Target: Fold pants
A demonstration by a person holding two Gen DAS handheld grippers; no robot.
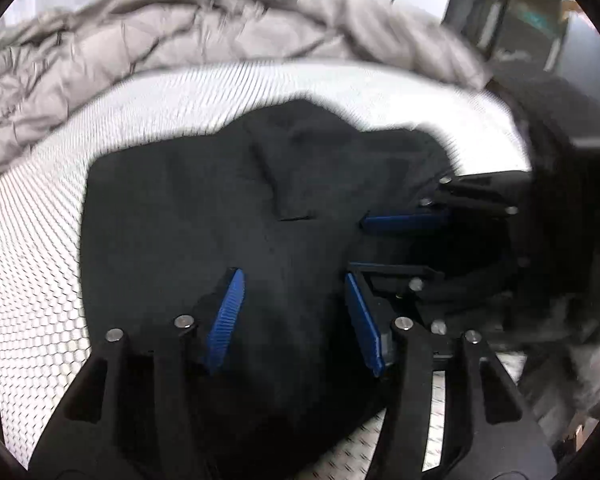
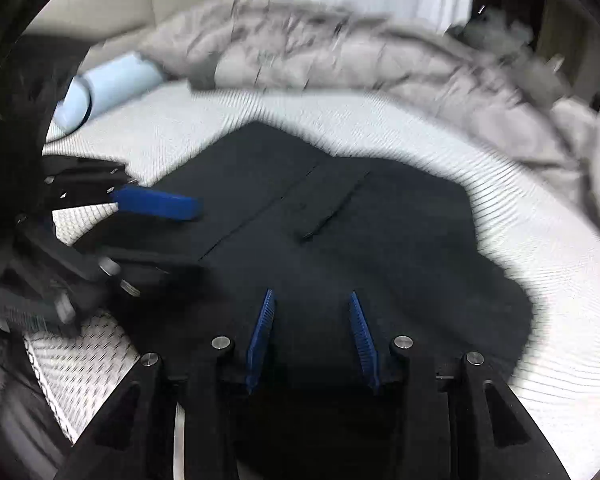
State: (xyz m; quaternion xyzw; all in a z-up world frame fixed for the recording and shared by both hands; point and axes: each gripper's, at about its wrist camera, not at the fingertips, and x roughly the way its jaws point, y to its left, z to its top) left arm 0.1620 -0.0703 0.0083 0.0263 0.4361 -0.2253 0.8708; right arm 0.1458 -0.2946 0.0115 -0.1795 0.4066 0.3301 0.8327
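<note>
A: Where are the pants (image 1: 220, 208) seen rn?

B: Centre of both views, laid on the white patterned bed cover (image 1: 32, 264). A compact dark block, w/ a straight fold edge running diagonally thru the middle of the right wrist view. Back pocket flap is visible on top.

A: Grippers?

B: Left gripper (image 1: 296, 320), bottom centre of its own view: jaws parted, blue pads apart, nothing pinched; cloth is only seen below them. Right gripper (image 2: 312, 340), bottom centre of its view: likewise parted, no fabric clamped. Each one is also caught at the side of the other's view, over the near edge of the pants.

A: Progress?

B: Judged far along. Legs appear already doubled over, since no long leg is seen trailing out. Right-hand edge in the right wrist view is still lumpy & uneven, so one more fold or some smoothing is prob. left. Pics are blurred, so layer count can't be told.

A: Anything else nearby?

B: A crumpled grey quilt (image 2: 340, 52) is bunched across the top of both frames; a pale blue roll (image 2: 108, 84) lies upper left in the right wrist view, well apart from the pants.
</note>
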